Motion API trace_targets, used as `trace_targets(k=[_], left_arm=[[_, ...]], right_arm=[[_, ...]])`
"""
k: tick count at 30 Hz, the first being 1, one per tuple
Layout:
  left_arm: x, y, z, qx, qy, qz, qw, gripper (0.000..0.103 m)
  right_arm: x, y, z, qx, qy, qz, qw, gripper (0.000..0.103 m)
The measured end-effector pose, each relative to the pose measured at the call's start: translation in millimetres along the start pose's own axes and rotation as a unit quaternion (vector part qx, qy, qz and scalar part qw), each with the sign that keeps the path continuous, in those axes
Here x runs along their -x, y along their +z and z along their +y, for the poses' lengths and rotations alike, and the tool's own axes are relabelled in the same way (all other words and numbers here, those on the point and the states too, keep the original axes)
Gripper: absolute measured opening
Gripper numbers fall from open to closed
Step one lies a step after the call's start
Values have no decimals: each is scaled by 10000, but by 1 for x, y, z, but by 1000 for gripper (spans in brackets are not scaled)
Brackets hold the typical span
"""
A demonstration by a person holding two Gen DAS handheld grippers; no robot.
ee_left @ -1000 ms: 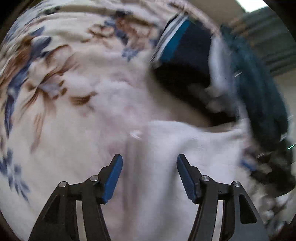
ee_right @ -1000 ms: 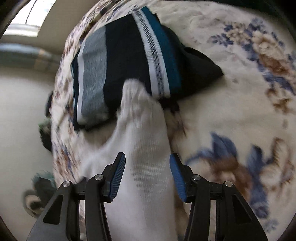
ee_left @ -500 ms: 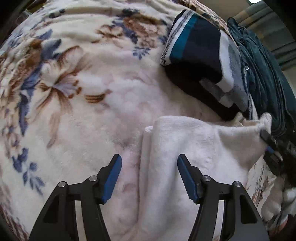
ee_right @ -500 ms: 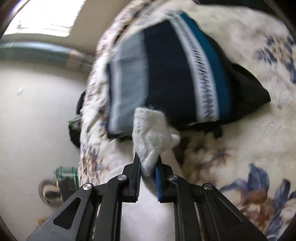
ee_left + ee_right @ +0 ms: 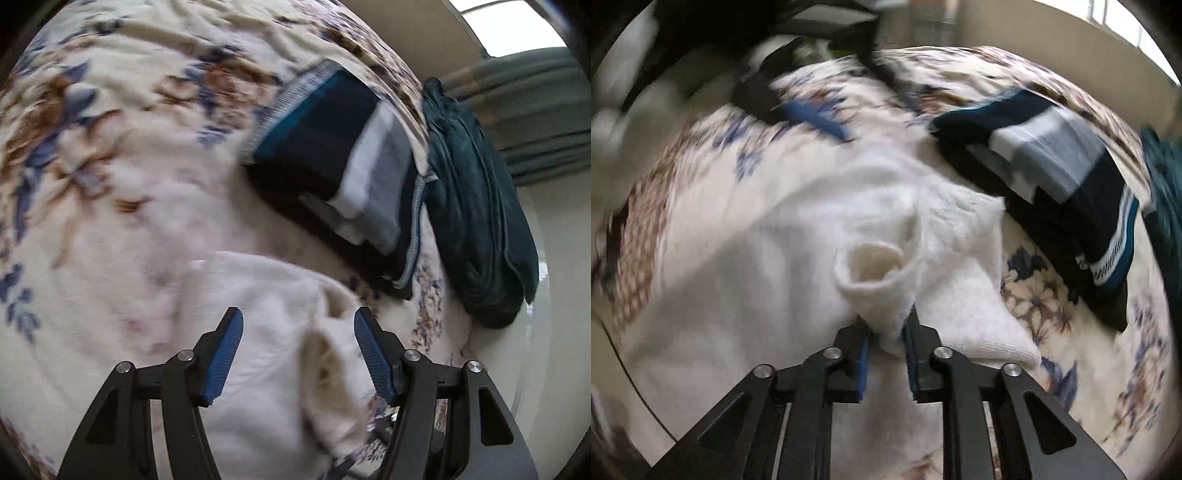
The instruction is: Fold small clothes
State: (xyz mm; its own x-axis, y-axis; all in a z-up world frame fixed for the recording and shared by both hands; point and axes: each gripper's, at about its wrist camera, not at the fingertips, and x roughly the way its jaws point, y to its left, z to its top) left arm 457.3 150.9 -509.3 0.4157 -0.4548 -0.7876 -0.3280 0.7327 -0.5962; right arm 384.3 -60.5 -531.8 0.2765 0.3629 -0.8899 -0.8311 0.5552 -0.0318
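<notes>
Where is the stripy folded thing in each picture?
Left wrist: the striped garment lies upper right of centre, beyond the white garment, left of a dark teal cloth.
Right wrist: it lies at the upper right, right of the white garment that the right tool pinches.
Shared landmark: the floral blanket under both.

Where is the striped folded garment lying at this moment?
In the left wrist view, the striped folded garment lies upper right on the floral blanket, between the white garment and the dark teal cloth.
</notes>
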Motion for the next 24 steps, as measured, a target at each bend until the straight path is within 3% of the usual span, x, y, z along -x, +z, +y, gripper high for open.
trace_targets(k=[4, 8, 11, 14, 17, 19, 23, 24], left_arm=[[-35, -5, -32, -707, 118, 471, 9963, 60], [-76, -26, -29, -1286, 1166, 1091, 9788, 60], [-66, -31, -16, -1119, 1099, 960, 9829, 60], [-53, -38, -9, -972, 1074, 891, 9854, 60], [-47, -46, -8, -933, 1127, 846, 9856, 60], [-46, -50, -10, -1000, 1209, 826, 9842, 60], [-47, -51, -11, -1055, 1339, 809, 9820, 60], [-47, -51, -11, -1046, 1354, 809, 9819, 60]], right_arm=[[11, -2, -5, -104, 493, 131, 9986, 50], [24, -7, -20, -736, 1067, 291, 9911, 51], [41, -17, -52, -1688, 1491, 196, 9741, 51], [50, -25, -96, -2759, 1071, -143, 9551, 51], [28, -19, -130, -3591, 1047, -249, 9271, 51], [-7, 0, -144, -3891, 1217, 11, 9131, 51], [-73, 42, -147, -3808, 1380, 703, 9116, 44], [-81, 49, -147, -3731, 1175, 769, 9171, 44]])
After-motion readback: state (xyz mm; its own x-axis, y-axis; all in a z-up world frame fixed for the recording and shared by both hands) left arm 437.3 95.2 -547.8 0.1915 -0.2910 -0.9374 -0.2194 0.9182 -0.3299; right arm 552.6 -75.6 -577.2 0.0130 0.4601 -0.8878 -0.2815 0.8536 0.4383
